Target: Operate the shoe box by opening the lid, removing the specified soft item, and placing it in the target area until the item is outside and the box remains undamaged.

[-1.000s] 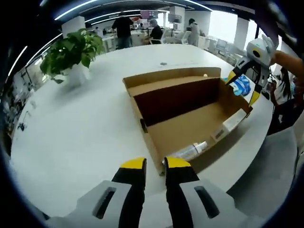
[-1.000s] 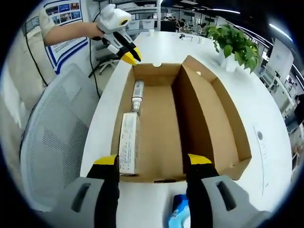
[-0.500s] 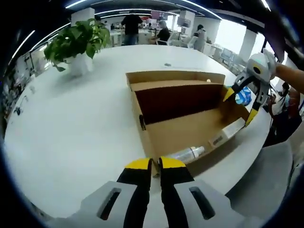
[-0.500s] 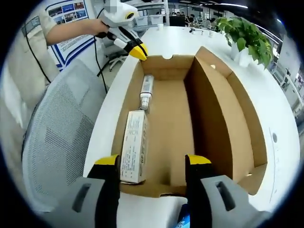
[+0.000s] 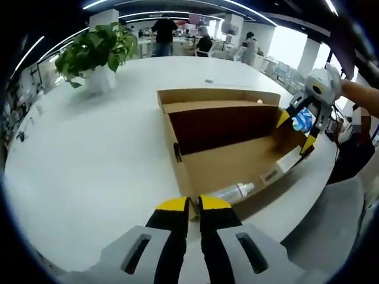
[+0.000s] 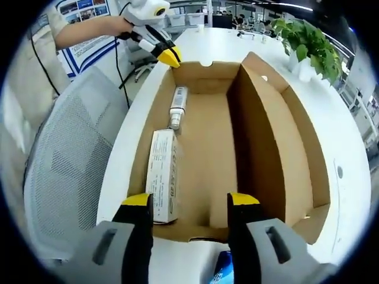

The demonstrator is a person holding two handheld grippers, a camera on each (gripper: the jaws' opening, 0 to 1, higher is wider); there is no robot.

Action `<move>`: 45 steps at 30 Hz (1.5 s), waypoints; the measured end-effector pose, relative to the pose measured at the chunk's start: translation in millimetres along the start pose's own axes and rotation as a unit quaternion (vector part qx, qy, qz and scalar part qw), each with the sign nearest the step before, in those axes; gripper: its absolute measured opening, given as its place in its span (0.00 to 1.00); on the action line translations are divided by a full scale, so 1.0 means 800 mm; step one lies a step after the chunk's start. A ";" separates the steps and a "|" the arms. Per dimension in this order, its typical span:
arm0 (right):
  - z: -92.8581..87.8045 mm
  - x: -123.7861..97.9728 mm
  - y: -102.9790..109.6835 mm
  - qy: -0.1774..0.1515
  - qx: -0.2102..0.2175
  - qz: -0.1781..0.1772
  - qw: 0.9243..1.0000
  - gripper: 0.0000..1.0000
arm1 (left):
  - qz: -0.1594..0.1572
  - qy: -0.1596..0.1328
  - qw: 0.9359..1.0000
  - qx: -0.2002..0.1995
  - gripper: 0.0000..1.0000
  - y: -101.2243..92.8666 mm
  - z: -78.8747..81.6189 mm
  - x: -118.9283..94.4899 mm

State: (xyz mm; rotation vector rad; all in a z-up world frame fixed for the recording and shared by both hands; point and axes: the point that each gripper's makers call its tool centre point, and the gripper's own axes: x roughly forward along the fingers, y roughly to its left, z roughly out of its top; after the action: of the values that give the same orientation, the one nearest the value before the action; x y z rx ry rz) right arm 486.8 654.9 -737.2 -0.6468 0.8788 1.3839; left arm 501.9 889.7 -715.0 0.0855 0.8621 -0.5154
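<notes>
An open cardboard shoe box (image 5: 237,157) lies on the white table (image 5: 89,171), its lid (image 5: 216,94) folded back on the far side. Inside lie a white carton (image 6: 163,183) and a small bottle (image 6: 176,106). My left gripper (image 5: 193,204) pinches the box's near corner wall, jaws nearly together; in the right gripper view the left gripper (image 6: 170,57) sits at the box's far end. My right gripper (image 6: 190,201) stands open over the box's opposite end wall, and the left gripper view has the right gripper (image 5: 295,132) there too. A blue soft pack (image 6: 222,273) lies on the table outside the box, just behind that gripper; its other sighting is the pack (image 5: 302,118).
A potted plant (image 5: 98,50) stands on the table beyond the box, the same plant (image 6: 308,41). A grey mesh chair (image 6: 65,177) is beside the table edge next to the box. People stand in the background (image 5: 163,29). A wide bare stretch of table lies left of the box.
My left gripper's jaws closed from a small gap onto the box's corner. My right gripper has advanced a little over the box's end wall, still open.
</notes>
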 end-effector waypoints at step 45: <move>-0.002 0.020 0.030 0.024 -0.008 0.003 1.000 0.15 | -0.001 -0.002 1.000 -0.001 0.03 -0.001 0.000 0.000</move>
State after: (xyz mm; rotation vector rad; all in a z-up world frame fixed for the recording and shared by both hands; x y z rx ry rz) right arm 462.3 665.1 -748.4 -0.6919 0.9101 1.3874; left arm 501.7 888.5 -714.9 0.0810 0.8598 -0.5161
